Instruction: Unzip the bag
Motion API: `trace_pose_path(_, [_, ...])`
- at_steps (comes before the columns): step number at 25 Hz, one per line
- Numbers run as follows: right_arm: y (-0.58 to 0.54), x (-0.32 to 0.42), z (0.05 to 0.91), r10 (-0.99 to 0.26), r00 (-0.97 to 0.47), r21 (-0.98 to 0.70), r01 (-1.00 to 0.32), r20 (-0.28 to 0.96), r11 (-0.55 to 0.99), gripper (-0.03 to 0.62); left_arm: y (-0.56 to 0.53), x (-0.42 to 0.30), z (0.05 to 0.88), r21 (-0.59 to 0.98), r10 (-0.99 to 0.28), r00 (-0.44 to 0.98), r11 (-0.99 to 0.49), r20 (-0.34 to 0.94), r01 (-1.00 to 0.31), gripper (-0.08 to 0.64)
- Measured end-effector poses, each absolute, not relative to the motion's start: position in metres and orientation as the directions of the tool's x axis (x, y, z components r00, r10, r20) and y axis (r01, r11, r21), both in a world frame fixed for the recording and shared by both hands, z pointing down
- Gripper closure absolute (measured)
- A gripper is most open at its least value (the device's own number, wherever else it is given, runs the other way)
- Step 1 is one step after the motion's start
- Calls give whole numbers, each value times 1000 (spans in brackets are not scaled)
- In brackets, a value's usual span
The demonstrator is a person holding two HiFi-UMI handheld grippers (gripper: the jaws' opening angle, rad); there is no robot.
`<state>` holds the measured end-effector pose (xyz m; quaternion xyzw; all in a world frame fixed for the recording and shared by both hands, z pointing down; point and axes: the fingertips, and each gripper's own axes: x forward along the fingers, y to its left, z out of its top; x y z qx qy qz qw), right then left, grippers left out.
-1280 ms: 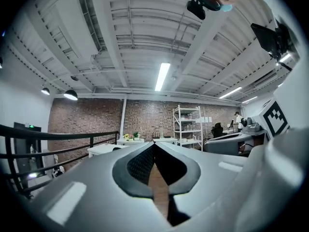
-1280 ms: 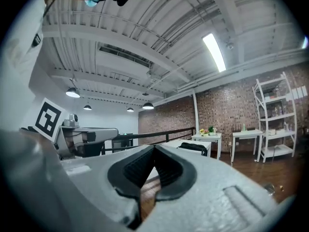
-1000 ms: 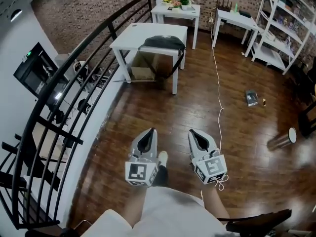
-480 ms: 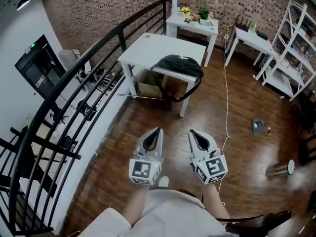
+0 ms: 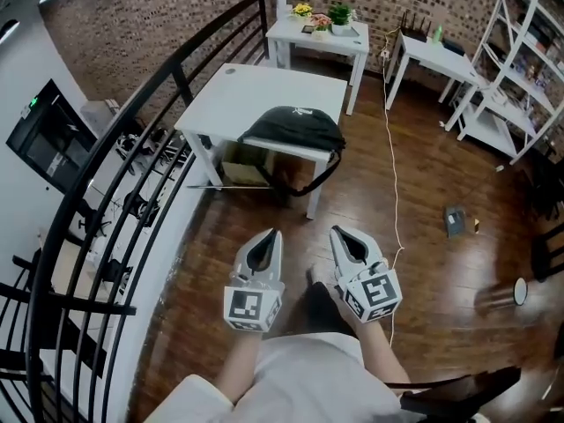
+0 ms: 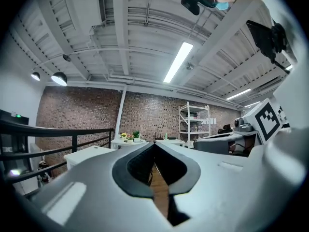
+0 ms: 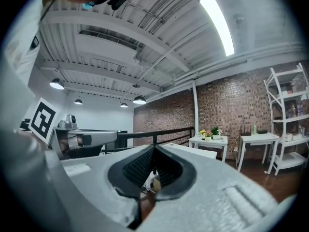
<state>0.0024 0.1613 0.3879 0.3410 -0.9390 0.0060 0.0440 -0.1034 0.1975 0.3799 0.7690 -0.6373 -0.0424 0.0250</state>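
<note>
A black bag (image 5: 295, 129) lies on the near right corner of a white table (image 5: 256, 95), its strap (image 5: 310, 183) hanging over the edge. In the head view both grippers are held close in front of the person, well short of the table. The left gripper (image 5: 274, 233) is shut and empty, its tips meeting in the left gripper view (image 6: 154, 143). To its right, the right gripper (image 5: 334, 231) is also shut with nothing in it, as the right gripper view (image 7: 154, 147) shows. Neither touches the bag.
A black metal railing (image 5: 132, 139) runs along the left. A cardboard box (image 5: 240, 171) sits under the table. Two small white tables (image 5: 319, 32) (image 5: 432, 55) stand by the brick wall, white shelving (image 5: 520, 69) at right. A white cable (image 5: 391, 157) trails across the wood floor.
The view has shifted as the person walks: the table and bag now sit nearer and more to the left. Both grippers stay shut, held in front of the body.
</note>
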Motion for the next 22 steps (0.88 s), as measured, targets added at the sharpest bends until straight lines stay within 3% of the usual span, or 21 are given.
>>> trace_pose_path(13, [-129,15,383,-629,-775,2,-630,57,776,600,-66,-101,378,68,-989,146,-147,-17,-987,543])
trace_pose_path(22, [-237,42,447,-642,-745,-112,-664,180,739,600,-180,-78,426,91,-974,188,-177,129,-980,543])
